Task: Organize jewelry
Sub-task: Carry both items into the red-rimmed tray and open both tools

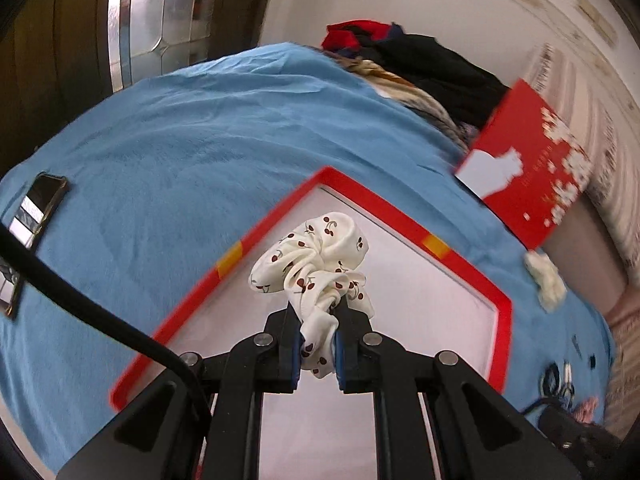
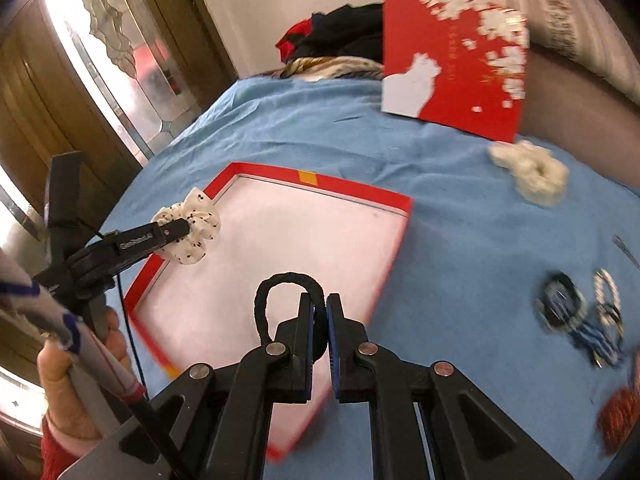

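- Left gripper [image 1: 334, 314]: jaws clamped on a cherry-print scrunchie [image 1: 316, 260], white cloth with dark red cherries; the bunched fabric bulges out past the fingertips and a tail of it hangs down between the blue pads
- Scrunchie held in the air above the white floor of the red-rimmed box tray [image 1: 276, 212], not touching it; from the right wrist view it sits over the tray's left rim
- Right gripper [image 2: 320, 302]: jaws closed together on a black hair tie [image 2: 280, 280]; its loop stands up and to the left of the fingertips, above the near part of the tray floor
- Tray lies flat on a blue blanket [image 1: 180, 140]; orange tape marks on two rims
- Red box lid [image 2: 452, 64] with white pattern stands propped at the blanket's far side, beyond the tray
- Cream scrunchie [image 2: 532, 176] on the blanket just in front of the lid, well to the right of the tray
- Blue-and-white striped hair tie [image 2: 564, 308] and a small pale ring beside it on the blanket at right; blurred
- Phone [image 1: 36, 208] at the blanket's left edge
- Pile of dark and red clothes [image 1: 404, 56] at the far end
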`<state>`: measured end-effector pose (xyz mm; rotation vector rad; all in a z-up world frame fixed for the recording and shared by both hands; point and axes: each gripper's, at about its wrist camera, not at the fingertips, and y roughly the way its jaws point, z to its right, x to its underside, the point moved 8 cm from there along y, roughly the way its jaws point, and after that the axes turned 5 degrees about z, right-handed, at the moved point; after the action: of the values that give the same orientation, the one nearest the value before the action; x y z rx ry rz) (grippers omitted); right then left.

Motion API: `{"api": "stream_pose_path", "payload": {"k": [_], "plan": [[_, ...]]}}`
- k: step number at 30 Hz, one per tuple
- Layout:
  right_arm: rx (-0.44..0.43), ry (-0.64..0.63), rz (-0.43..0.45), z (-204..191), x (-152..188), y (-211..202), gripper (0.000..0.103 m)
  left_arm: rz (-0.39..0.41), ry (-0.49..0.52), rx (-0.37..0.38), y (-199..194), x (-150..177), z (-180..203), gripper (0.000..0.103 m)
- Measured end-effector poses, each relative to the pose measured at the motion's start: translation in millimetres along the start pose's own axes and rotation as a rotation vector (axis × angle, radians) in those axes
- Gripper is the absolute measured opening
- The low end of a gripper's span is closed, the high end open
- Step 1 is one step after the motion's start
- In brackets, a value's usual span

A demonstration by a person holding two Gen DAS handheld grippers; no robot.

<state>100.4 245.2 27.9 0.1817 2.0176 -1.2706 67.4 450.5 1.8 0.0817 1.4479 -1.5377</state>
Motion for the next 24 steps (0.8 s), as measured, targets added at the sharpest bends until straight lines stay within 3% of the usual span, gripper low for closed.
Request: {"api": "stream_pose_path", "payload": {"k": [7, 15, 16, 18, 19, 20, 24], "plan": [[-0.002, 0.035, -0.052, -3.1, -26.2, 75.3, 0.008, -0.022, -0.003, 0.018, 36.6, -17.0, -3.5, 0.012], [0.015, 0.059, -0.073, 1.6, -36.9, 116.8, 0.01, -0.023, -0.008, 0.02, 50.3, -18.7, -5.5, 0.019], [0.013, 0.069, -0.077, 2.7, -36.7, 118.5, 0.013, -0.014, -0.01, 0.025, 47.8, -19.6, -5.1, 0.026], [0.001, 0.089, -0.079, 3.8, -36.2, 119.6, 0.048, 0.008, -0.01, 0.035, 41.8, -22.3, -3.2, 0.035], [0.004, 0.096, -0.072, 5.3, -36.6, 117.7, 0.055, 0.021, -0.009, 0.038, 38.0, -23.5, -1.6, 0.036], [0.011, 0.098, -0.06, 6.8, -37.2, 114.7, 0.059, 0.035, -0.003, 0.039, 33.1, -24.5, 1.1, 0.037], [0.006, 0.105, -0.05, 10.5, -37.6, 97.8, 0.059, 0.067, 0.009, 0.038, 18.5, -24.5, 8.6, 0.04]]}}
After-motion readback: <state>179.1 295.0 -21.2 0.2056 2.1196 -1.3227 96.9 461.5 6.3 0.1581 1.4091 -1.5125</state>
